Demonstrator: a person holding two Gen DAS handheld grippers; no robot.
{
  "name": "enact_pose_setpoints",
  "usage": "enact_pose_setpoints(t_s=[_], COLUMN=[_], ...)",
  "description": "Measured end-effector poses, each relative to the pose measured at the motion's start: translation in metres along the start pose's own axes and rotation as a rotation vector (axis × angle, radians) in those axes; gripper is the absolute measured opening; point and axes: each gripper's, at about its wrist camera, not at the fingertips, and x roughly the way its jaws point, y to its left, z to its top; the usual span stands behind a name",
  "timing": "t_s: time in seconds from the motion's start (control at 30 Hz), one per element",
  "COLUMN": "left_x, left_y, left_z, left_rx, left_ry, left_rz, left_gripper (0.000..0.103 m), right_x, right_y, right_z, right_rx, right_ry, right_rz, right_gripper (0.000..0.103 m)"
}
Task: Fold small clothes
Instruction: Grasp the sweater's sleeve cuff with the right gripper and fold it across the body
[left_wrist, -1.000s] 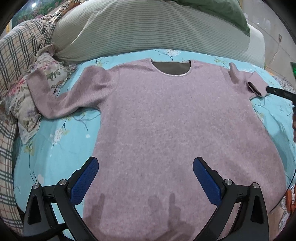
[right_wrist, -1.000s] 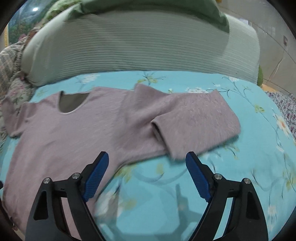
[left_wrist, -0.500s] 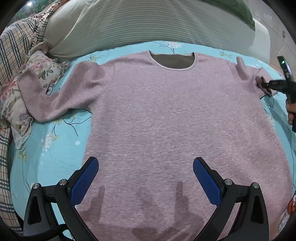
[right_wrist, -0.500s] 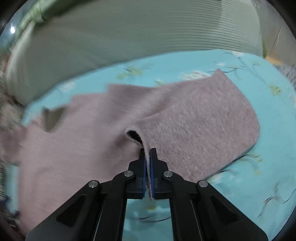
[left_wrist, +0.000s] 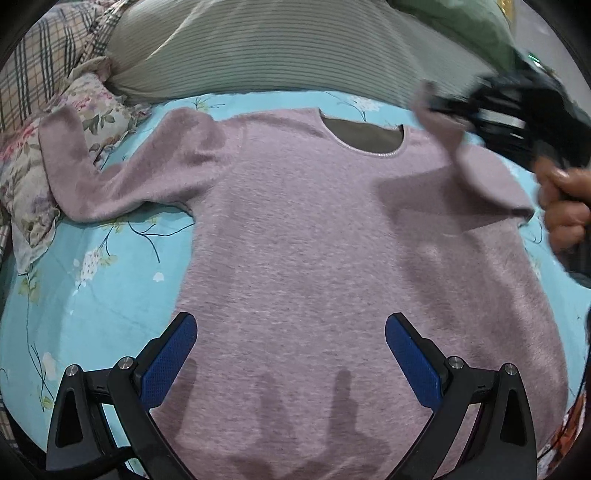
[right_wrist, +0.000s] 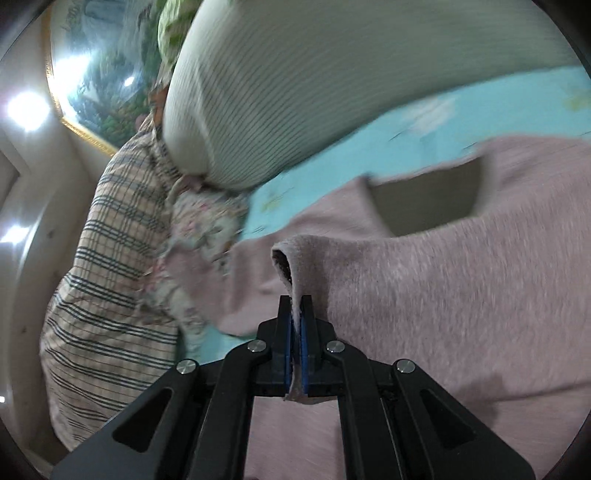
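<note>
A mauve fuzzy sweater (left_wrist: 314, 236) lies flat, neck hole away from me, on a turquoise floral sheet (left_wrist: 92, 266). Its left sleeve (left_wrist: 110, 177) stretches out onto a flowered pillow. My left gripper (left_wrist: 290, 354) hovers open over the sweater's lower half, nothing between its blue pads. In the right wrist view my right gripper (right_wrist: 295, 332) is shut on the cuff of the right sleeve (right_wrist: 291, 273), lifted above the sweater's body (right_wrist: 461, 314). In the left wrist view that gripper (left_wrist: 443, 107), blurred and held by a hand (left_wrist: 565, 199), carries the sleeve (left_wrist: 480, 170) over the right shoulder.
A large striped grey-green bolster (left_wrist: 280, 51) lies along the far edge of the bed. A plaid cushion (left_wrist: 40, 62) and a flowered pillow (left_wrist: 26, 173) sit at the left. A framed landscape picture (right_wrist: 99, 62) hangs on the wall.
My right gripper closed on the right sleeve's cuff, lifted it and swung it left over the sweater. The left gripper crept slightly forward and stayed open.
</note>
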Motion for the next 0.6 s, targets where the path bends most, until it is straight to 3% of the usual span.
enact_pose_setpoints(t_s=[0.2, 0.3, 0.33, 0.37, 0.43, 0.6], left_x=[-0.005, -0.004, -0.002, 0.000, 0.006, 0.026], left_y=[0.024, 0.035, 0.037, 0.039, 0.042, 0.049], left_z=[0.003, 0.009, 0.012, 0.016, 0.026, 0.062], left_rx=[-0.042, -0.047, -0.047, -0.046, -0.039, -0.002], left_ry=[-0.010, -0.024, -0.029, -0.031, -0.039, -0.072], left_rz=[-0.043, -0.041, -0.038, -0.035, -0.029, 0.003], left_gripper=[0.102, 0.102, 0.102, 0.102, 0.102, 0.102], right_x=[0.093, 0.114, 0.115, 0.113, 0.095, 0.007], right_y=[0.009, -0.001, -0.005, -0.007, -0.007, -0.007], right_z=[0.004, 0.006, 0.007, 0.006, 0.003, -0.012], right_rx=[0.032, 0.083, 0.104, 0.118, 0.113, 0.088], right_ry=[0.096, 0.134, 0.151, 0.157, 0.123, 0.000], right_rz=[0.032, 0.044, 0.042, 0.043, 0.042, -0.018], right_gripper=[0.005, 0.009, 0.018, 0.036, 0.055, 0.055])
